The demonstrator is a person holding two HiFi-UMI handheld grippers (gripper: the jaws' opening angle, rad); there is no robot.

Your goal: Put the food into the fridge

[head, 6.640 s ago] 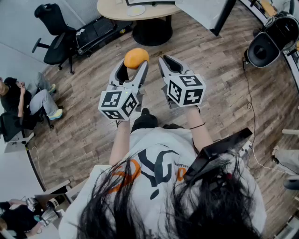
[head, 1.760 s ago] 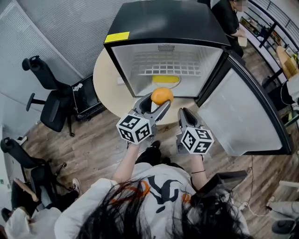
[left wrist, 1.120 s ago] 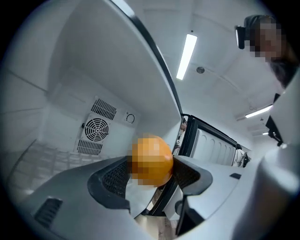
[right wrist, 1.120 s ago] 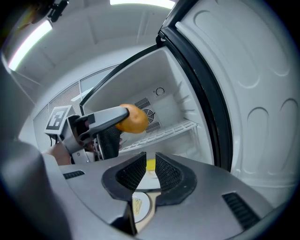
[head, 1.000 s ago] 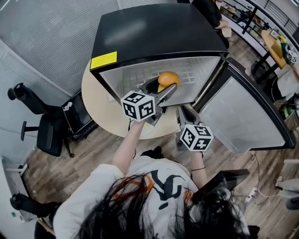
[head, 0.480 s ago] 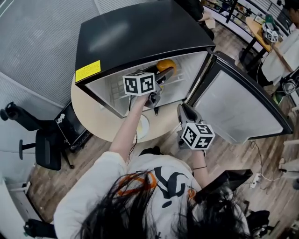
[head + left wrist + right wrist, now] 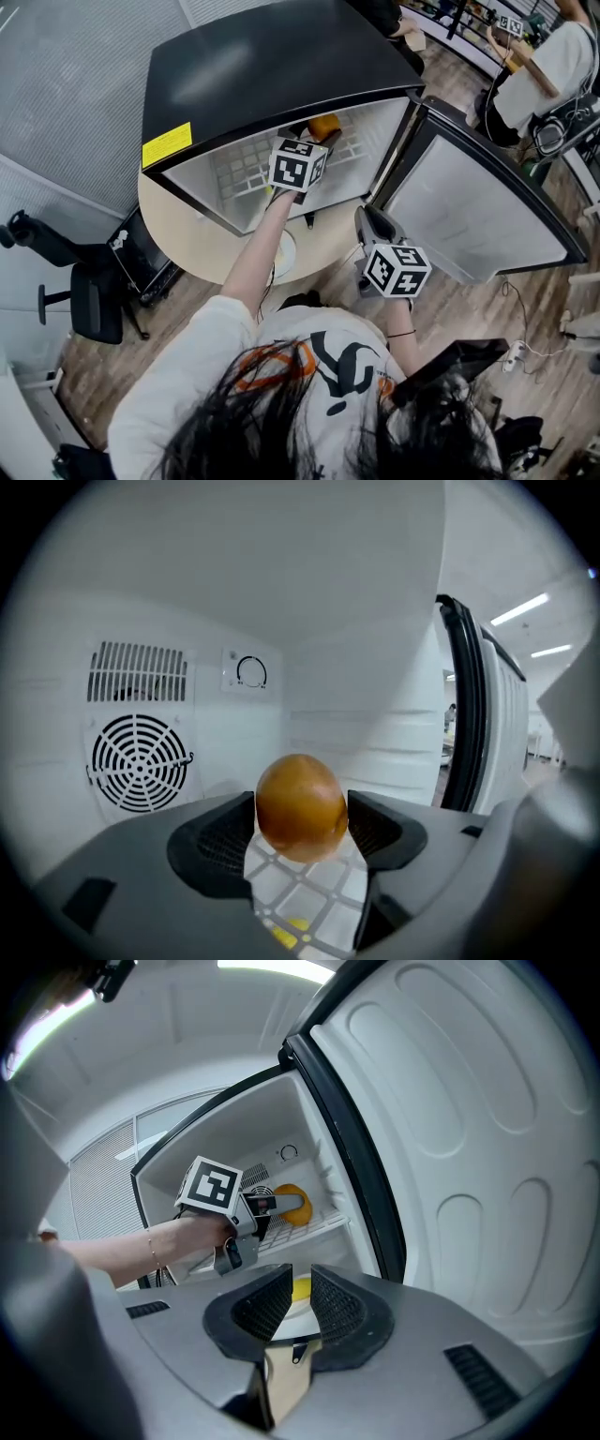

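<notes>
Orange fruit [image 7: 300, 803] between left gripper [image 7: 300, 819] jaws

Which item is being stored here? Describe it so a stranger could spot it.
Look into the open black fridge. Above its white wire shelf, the left gripper clamps an orange: round and orange-skinned, unlike the yellow thing under the shelf.

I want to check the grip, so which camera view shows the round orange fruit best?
The left gripper view: the round orange fruit sits close and centred, clamped by the left gripper. The head view shows only a part behind the marker cube; the right gripper view shows it small and distant.
</notes>
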